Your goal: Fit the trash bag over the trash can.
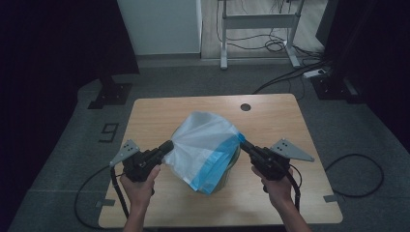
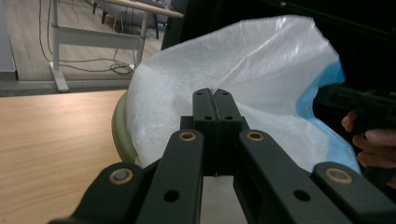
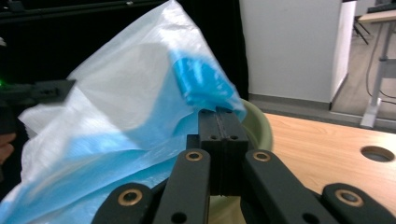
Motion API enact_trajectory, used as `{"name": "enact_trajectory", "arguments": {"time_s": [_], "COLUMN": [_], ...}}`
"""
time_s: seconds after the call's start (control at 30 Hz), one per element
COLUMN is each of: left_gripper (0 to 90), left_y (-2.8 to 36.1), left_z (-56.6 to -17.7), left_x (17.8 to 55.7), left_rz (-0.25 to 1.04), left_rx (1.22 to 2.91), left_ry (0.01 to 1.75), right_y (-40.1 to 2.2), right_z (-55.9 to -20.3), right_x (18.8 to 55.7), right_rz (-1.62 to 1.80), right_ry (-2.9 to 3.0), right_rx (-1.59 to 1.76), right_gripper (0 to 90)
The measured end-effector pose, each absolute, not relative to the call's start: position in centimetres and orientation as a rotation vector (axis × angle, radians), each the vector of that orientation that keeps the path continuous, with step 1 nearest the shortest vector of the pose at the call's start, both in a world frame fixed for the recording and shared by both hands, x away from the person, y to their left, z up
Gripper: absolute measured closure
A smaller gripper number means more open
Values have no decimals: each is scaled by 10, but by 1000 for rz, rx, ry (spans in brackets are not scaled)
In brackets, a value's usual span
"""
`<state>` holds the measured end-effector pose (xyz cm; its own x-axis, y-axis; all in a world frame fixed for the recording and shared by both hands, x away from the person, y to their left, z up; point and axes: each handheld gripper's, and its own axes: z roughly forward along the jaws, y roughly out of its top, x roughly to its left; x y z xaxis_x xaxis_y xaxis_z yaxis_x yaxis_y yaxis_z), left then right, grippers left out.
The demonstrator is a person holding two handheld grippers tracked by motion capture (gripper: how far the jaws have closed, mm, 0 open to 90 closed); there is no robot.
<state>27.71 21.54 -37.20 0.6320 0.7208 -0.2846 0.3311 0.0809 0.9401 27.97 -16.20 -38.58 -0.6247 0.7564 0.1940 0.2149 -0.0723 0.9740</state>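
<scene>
A thin white plastic bag with a blue band (image 1: 205, 145) is stretched over a pale green bin (image 1: 234, 159) on the wooden table. My left gripper (image 1: 167, 146) is shut on the bag's left edge; in the left gripper view its jaws meet on the white film of the bag (image 2: 243, 70), with the left gripper (image 2: 215, 93) pinching it. My right gripper (image 1: 241, 143) is shut on the bag's blue right edge. In the right gripper view the bag (image 3: 126, 121) bunches at the closed right gripper (image 3: 219, 112), and the bin's rim (image 3: 257, 123) shows behind.
The wooden table (image 1: 159, 116) has a round cable hole (image 1: 245, 107) at its far right. Beyond it stand a white cabinet (image 1: 159, 26) and a metal desk frame (image 1: 258, 21) with cables on the floor. Black cables trail off both table sides.
</scene>
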Motion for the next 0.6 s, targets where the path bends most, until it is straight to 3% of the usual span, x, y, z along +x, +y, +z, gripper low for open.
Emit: {"name": "enact_trajectory", "arguments": {"time_s": [0.6], "left_gripper": [873], "left_y": [226], "left_z": [-368], "left_x": [270], "left_rz": [353], "left_rx": [1484], "left_ry": [893], "right_y": [-198], "right_z": [-379], "right_x": [276], "right_rz": [1715], "right_ry": [1749], "right_rx": [1074], "right_gripper": [893]}}
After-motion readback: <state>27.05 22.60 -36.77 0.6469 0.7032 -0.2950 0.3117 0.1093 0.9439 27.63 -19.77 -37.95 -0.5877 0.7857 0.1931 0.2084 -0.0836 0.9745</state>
